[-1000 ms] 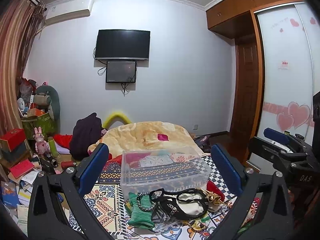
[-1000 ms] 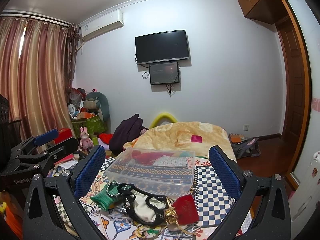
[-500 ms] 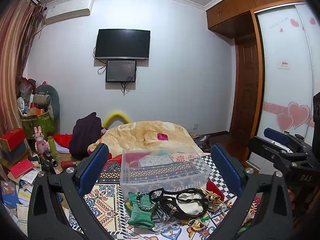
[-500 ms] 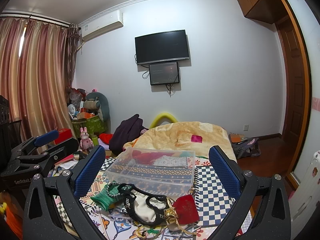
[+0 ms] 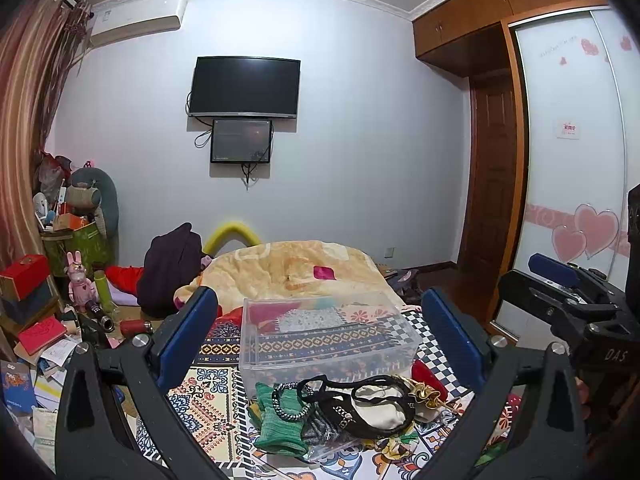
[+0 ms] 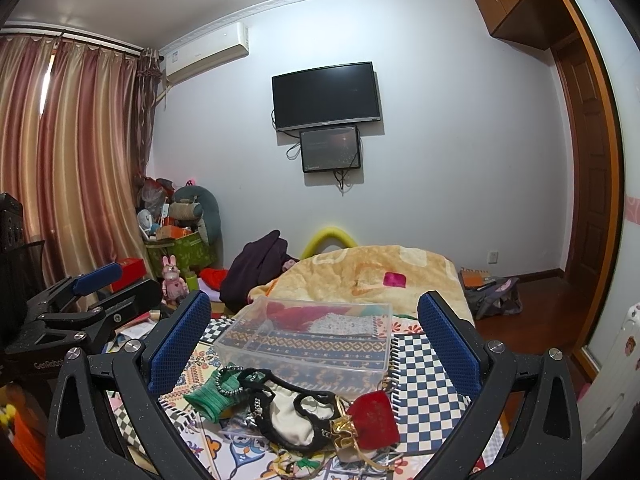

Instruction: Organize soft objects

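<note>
Left gripper: fingers spread wide, holding nothing, hovering above the near end of the bed and aimed at the far wall.
Pile: small soft things heaped on the patterned cover, low in both views, below and ahead of both tools.
Green cloth: left end of the pile, a dark beaded band lying on it; it sits closer to the left gripper's side.
Black strap: looped over a cream pouch in the middle, touching the green cloth's edge.
Red pouch: right end of the pile, beside gold trim (its exact shape is too small to tell); closer to the right gripper's side.
Bin: clear and seemingly empty, just behind the pile, its long side running across the view.
Right gripper: fingers also wide apart and holding nothing, level with the left one; each tool shows at the edge of the other's view.
Key relation: the pile's long axis runs left to right between the 2 tools, and the bin lies straight beyond it, so any grab probably needs a drop down and slightly forward, then a short carry away from the person.
Progress: judging by the bin, sorting has not begun.
</note>
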Available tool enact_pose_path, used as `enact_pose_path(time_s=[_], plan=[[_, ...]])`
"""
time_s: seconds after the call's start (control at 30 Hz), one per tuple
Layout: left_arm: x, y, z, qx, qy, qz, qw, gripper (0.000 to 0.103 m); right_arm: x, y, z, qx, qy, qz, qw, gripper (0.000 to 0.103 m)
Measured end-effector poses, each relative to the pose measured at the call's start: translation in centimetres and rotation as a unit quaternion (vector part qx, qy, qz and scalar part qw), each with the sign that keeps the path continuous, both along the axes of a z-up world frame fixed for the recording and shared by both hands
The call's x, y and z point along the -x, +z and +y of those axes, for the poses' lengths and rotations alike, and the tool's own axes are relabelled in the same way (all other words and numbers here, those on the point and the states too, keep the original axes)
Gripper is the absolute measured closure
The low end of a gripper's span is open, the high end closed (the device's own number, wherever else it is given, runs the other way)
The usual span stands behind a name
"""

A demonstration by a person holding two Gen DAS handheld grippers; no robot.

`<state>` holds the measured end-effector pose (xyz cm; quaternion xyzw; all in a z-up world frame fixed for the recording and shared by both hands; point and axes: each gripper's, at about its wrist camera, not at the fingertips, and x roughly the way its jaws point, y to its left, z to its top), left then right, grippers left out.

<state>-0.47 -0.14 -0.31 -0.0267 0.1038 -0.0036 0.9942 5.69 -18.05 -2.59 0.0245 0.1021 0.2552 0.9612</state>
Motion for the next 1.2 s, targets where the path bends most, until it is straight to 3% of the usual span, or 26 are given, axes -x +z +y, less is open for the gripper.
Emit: enact_pose_path(time_s=[0.37,0.77,0.83,0.9,1.0,1.2], plan=[[-0.6,-0.2,0.3,0.006,-0.001,0.012,0.9999,0.0,-0.4,-0.4,-0.1,0.0,-0.003,0.006,1.0,0.0],[-4.2,-5.3,2.4,0.039,0.0,0.097,0.9945,0.0,-3.4,-5.0,-0.3,0.037,-0.006,0.068,0.997,0.002],[-4.7,-6.5,2.7,0.043,0.002,0.112,0.9928,0.003,-3.9,-5.9,-0.3,0.045,-0.006,0.082,0.996,0.005],[-5.4,-7.8,2.9,0.043,0.005,0.132,0.9903,0.015,-4.4,-6.8,-0.5,0.053,-0.007,0.098,0.994,0.011],[-6.3,-9.5,3.1,0.042,0.011,0.162,0.9859,0.024,-5.2,-8.2,-0.8,0.062,-0.007,0.124,0.99,0.017],[-7.8,-11.9,3.8,0.048,0.021,0.194,0.9796,0.038,-6.5,-10.7,-1.5,0.079,-0.015,0.17,0.982,0.033]])
